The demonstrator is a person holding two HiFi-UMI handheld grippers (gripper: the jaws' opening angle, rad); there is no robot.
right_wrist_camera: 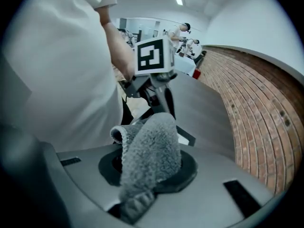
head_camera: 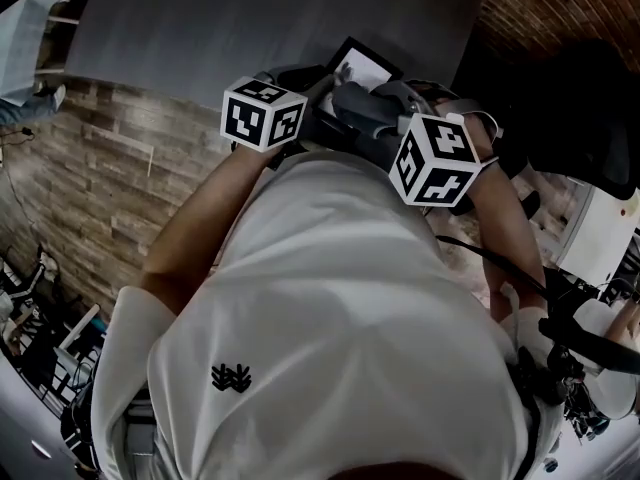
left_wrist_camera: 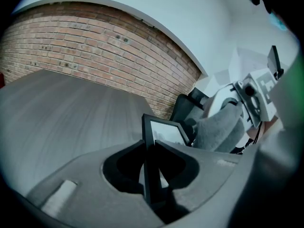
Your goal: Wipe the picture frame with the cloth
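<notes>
Edgewise, the picture frame (left_wrist_camera: 166,133) sits clamped in left tongs (left_wrist_camera: 151,146), cloth (left_wrist_camera: 216,129) perhaps touching.

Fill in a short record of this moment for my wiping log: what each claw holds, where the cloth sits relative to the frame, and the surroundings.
left claw: shut on the edge of the picture frame
right claw: shut on the cloth, which drapes over it
cloth and picture frame: close beside each other; contact cannot be told
surface: grey table
backdrop: brick wall
</notes>
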